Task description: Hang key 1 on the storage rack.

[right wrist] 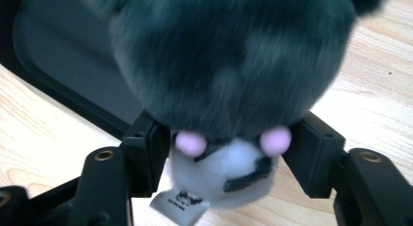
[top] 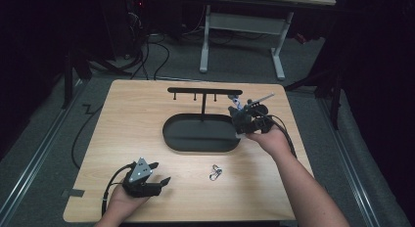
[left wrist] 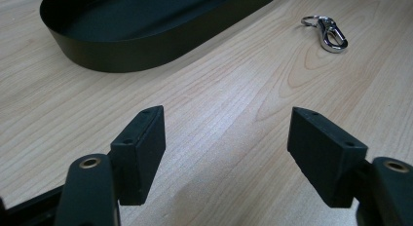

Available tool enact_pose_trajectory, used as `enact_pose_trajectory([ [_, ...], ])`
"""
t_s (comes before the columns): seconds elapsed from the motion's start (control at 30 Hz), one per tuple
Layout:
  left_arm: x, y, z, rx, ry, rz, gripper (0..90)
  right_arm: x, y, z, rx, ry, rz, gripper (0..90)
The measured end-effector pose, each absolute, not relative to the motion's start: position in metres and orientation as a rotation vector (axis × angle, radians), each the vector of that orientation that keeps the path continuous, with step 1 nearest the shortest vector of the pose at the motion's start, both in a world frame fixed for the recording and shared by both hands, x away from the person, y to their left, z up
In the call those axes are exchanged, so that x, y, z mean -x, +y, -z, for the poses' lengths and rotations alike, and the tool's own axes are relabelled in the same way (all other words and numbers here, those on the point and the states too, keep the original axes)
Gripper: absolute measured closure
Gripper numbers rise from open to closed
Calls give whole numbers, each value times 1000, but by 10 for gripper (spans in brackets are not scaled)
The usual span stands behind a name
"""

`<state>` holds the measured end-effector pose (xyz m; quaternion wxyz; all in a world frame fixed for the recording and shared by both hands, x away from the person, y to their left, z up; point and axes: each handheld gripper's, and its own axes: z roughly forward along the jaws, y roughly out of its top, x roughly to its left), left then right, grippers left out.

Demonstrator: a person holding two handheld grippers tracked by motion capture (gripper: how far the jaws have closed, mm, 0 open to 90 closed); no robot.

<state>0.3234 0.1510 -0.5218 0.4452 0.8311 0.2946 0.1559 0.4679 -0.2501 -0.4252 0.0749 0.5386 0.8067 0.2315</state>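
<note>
A dark fuzzy plush toy with a white face and pink cheeks sits between the jaws of my right gripper. The left pad touches its face, and a thin gap shows at the right pad. In the high view this right gripper hovers at the right end of the black oval tray, just under the right tip of the hanger bar. A short silvery chain rises from the toy toward that tip. My left gripper rests open near the front left, nothing between its jaws.
A silver snap clip with a small ring lies on the wood in front of the tray, ahead and right of the left gripper. The tray wall stands beyond it. A white desk frame stands behind the table.
</note>
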Motion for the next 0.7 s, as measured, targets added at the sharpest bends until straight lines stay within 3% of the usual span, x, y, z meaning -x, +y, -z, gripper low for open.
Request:
enact_pose_trajectory([
  [0.37,-323,151,522,-2059,731,-388,307,-465,-254,422,-1619,2397,-712,330],
  [0.7,-324,150,522,-2061,727,-387,307,-446,-259,423,-1582,2416,-728,357],
])
